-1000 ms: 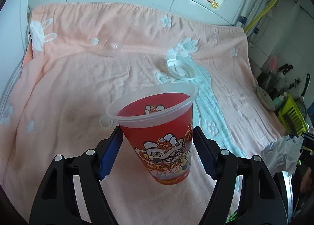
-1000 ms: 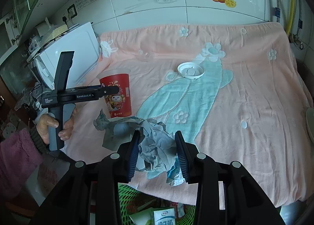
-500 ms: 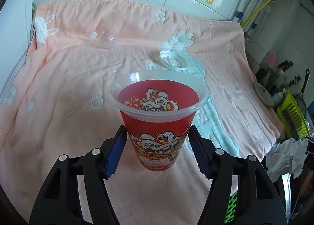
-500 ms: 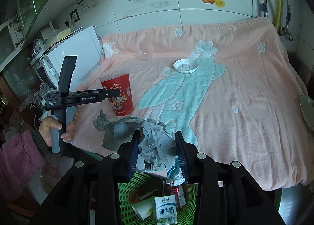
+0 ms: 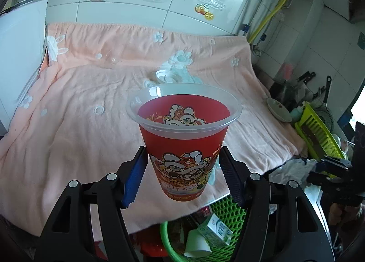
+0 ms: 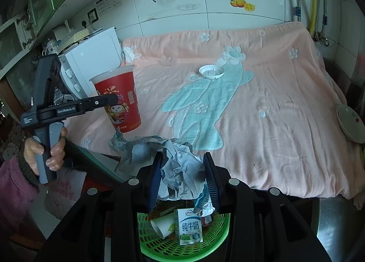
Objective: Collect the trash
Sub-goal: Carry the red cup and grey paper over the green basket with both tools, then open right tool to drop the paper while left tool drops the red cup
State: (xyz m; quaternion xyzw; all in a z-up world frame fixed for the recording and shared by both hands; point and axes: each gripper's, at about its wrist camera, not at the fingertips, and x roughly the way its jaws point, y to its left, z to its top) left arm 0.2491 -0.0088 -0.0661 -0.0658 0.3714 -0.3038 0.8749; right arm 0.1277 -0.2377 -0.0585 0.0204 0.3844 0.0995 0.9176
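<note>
My left gripper (image 5: 183,175) is shut on a red plastic cup (image 5: 182,148) with a cartoon lion print and holds it upright in the air over the table's front edge. The cup also shows in the right wrist view (image 6: 118,100). My right gripper (image 6: 183,177) is shut on a crumpled grey-white paper wad (image 6: 180,170) above a green mesh basket (image 6: 214,239). The basket (image 5: 168,239) holds a milk carton (image 6: 188,225) and a paper cup (image 6: 162,224). A white lid (image 6: 211,71) lies on the pink blanket (image 6: 273,102).
A clear plastic piece (image 5: 109,60) lies at the back of the blanket. A white appliance (image 6: 91,61) stands at the left. A dish (image 6: 351,125) and a green dish rack (image 5: 317,132) sit to the right. Tiled wall behind.
My left gripper lifted the cup off the blanket and drew it back toward the front edge. My right gripper drew back with the paper wad to above the basket.
</note>
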